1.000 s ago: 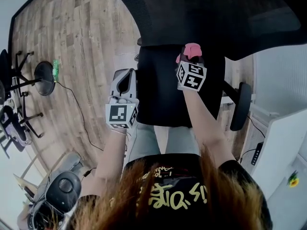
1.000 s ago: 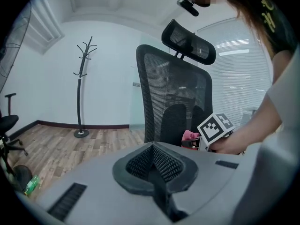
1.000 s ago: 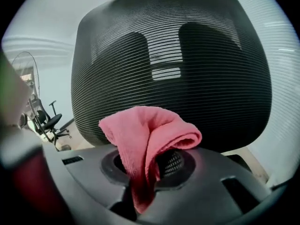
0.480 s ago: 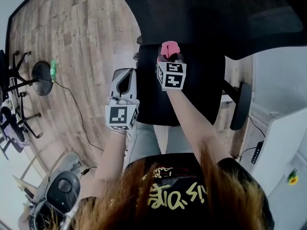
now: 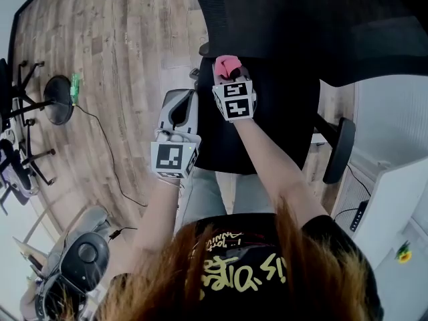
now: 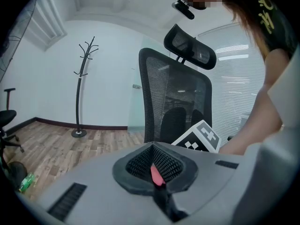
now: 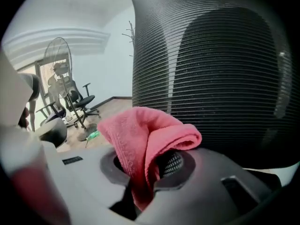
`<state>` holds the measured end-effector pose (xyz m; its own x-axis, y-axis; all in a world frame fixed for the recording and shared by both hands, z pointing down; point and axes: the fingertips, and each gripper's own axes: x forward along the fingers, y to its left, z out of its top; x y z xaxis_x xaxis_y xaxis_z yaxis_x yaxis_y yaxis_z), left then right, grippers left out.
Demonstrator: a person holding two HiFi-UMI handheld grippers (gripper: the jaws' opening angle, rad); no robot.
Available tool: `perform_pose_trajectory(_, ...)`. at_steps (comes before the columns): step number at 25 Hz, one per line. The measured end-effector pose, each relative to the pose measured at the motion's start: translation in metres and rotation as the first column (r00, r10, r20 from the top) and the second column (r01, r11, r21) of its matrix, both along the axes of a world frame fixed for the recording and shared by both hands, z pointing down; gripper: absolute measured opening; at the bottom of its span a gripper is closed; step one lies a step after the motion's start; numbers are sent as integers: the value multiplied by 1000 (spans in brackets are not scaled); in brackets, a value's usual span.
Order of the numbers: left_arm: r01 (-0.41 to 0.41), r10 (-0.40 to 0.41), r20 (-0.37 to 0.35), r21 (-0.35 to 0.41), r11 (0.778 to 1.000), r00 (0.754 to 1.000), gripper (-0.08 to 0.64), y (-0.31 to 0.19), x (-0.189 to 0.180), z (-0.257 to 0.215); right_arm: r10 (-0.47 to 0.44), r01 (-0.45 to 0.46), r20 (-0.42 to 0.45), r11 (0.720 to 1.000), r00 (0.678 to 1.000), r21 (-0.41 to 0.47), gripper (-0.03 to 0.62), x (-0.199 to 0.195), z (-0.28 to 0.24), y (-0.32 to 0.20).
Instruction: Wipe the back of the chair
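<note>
Right gripper view: right gripper [image 7: 151,170] pinches the pink cloth [image 7: 146,134] near the chair back [image 7: 211,64] — loosely bunched, it could pull free mid-wipe; left gripper [image 6: 154,170] sits closed.

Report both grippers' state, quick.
Left gripper: closed, only a small red sliver between its jaws.
Right gripper: closed on the pink cloth.

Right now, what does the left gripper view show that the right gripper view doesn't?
Only the left gripper view shows the headrest and the person's arm. Only the right gripper view shows the pink cloth, clamped in the right gripper. Both show the chair's mesh back, the wood floor and a green bottle on it.
</note>
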<state>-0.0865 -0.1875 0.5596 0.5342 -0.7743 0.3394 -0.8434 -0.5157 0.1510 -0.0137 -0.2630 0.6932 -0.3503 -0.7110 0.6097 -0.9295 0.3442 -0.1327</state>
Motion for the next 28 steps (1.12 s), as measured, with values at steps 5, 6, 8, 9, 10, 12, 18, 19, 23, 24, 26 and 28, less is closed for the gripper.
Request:
perform_pose_trajectory(5, 1, -1, -12, 0, 1000, 1000, -8, 0, 0, -1, -8, 8, 49, 1000, 999, -6, 74, -5, 1, -3)
perform_pose_trajectory(6, 0, 0, -8, 1, 1000, 1000, -8, 0, 1, -1, -23, 23, 55, 1000, 998, -5, 74, -7, 1, -3)
perform_pose_trajectory(8, -1, 1, -1, 5, 1000, 1000, -8, 0, 1, -1, -60, 60, 50, 998, 997, -3, 74, -10, 2, -3)
perform_pose_trajectory(9, -1, 1, 3, 6, 1000, 1000, -8, 0, 1, -1, -77, 77, 48, 997, 996, -7, 74, -12, 3, -3)
perform_pose_trajectory(10, 0, 0, 6, 7, 1000, 1000, -8, 0, 1, -1, -94, 95, 49, 995, 994, -13, 74, -15, 4, -2)
perform_pose_trajectory(12, 1, -1, 12, 8, 1000, 1000, -8, 0, 1, 0, -139, 141, 58, 990, 989, -21, 73, -23, 6, -1)
perform_pose_trajectory(18, 10, -10, 30, 17, 1000, 999, -8, -2, 0, 1, -239, 241, 140, 971, 961, 5, 74, -32, -2, 8)
perform_pose_trajectory(19, 10, -10, 34, 15, 1000, 999, -8, -3, 0, 3, -244, 246, 146, 969, 959, 2, 74, -28, -3, 11)
perform_pose_trajectory(23, 14, -14, 32, 6, 1000, 999, -8, -5, 1, 7, -171, 178, 165, 984, 971, -29, 74, 0, -12, 23)
perform_pose_trajectory(24, 10, -10, 36, 5, 1000, 999, -8, -5, 0, 7, -152, 159, 164, 987, 975, -27, 74, 8, -17, 26)
perform_pose_trajectory(26, -3, 3, 52, 1, 1000, 999, -8, -3, 1, 7, -122, 126, 169, 992, 978, -14, 74, 23, -32, 35)
perform_pose_trajectory(28, -4, 5, 51, -17, 1000, 999, -8, -2, 1, 8, -99, 100, 190, 995, 977, 4, 74, 38, -50, 45)
